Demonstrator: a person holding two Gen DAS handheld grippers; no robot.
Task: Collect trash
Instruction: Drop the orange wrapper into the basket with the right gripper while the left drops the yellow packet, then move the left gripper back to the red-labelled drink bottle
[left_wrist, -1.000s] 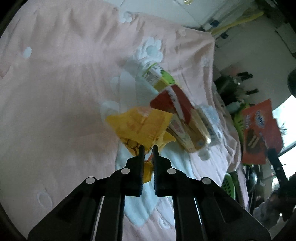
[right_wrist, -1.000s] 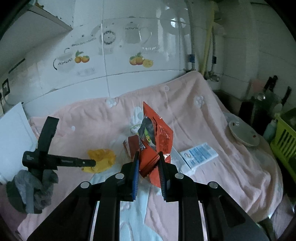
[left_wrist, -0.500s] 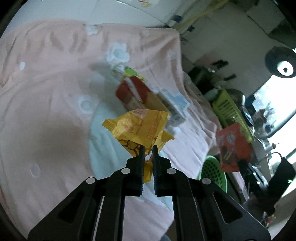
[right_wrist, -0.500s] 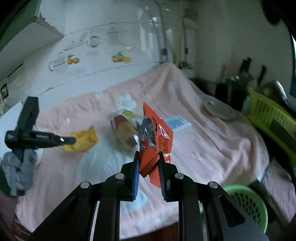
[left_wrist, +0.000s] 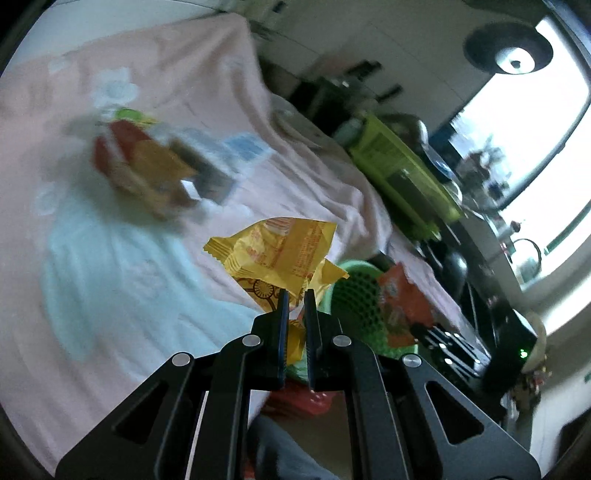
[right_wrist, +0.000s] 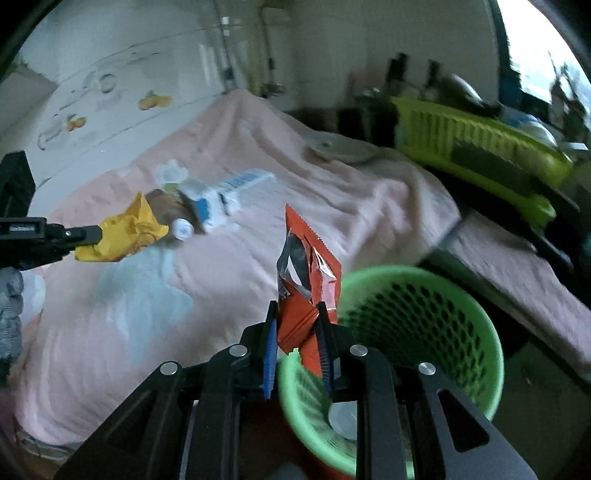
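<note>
My left gripper (left_wrist: 295, 295) is shut on a yellow snack wrapper (left_wrist: 280, 251) and holds it in the air over the table's front edge; it also shows in the right wrist view (right_wrist: 122, 234). My right gripper (right_wrist: 295, 310) is shut on a torn orange wrapper (right_wrist: 308, 273), held just left of and above the rim of a green mesh trash basket (right_wrist: 417, 325). The basket also shows in the left wrist view (left_wrist: 354, 295), with the orange wrapper (left_wrist: 402, 306) over it.
A pink blanket (right_wrist: 258, 155) covers the table. On it lie a red and orange packet (left_wrist: 147, 173), a blue and white carton (right_wrist: 225, 195) and a plate (right_wrist: 340, 147). A lime green crate (right_wrist: 476, 147) stands to the right.
Both grippers have swung right, away from the table's middle toward the green basket, each carrying its wrapper. The basket now fills the lower right of the right wrist view.
</note>
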